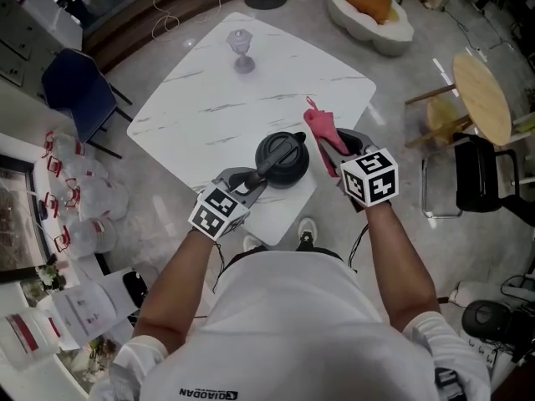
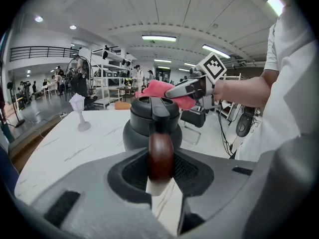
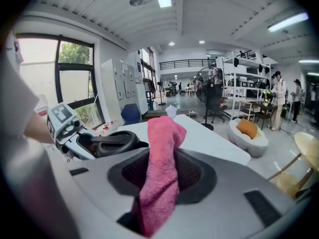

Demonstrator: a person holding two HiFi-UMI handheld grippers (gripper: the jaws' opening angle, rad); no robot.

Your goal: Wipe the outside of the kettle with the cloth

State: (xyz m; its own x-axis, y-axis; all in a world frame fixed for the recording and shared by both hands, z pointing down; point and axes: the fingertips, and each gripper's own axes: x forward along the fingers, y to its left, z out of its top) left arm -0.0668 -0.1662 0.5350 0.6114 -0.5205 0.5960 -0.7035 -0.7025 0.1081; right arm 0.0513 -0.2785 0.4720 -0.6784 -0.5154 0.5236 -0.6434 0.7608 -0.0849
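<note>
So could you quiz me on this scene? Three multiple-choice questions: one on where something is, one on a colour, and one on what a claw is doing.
1. Where does the glass stand on the table?
A. Near the far corner, well apart from the kettle
B. Touching the kettle
C. Lying on its side at the near edge

2. What colour is the cloth?
A. Blue
B. White
C. Pink

3. What is the left claw doing?
A. Hanging open and empty
B. Closed on the kettle's handle
C. Holding the glass

Answers:
1 A: the head view shows it upright, across the table from the kettle.
2 C: it looks pink in all three views.
3 B: the brown handle sits pinched between its jaws.
</note>
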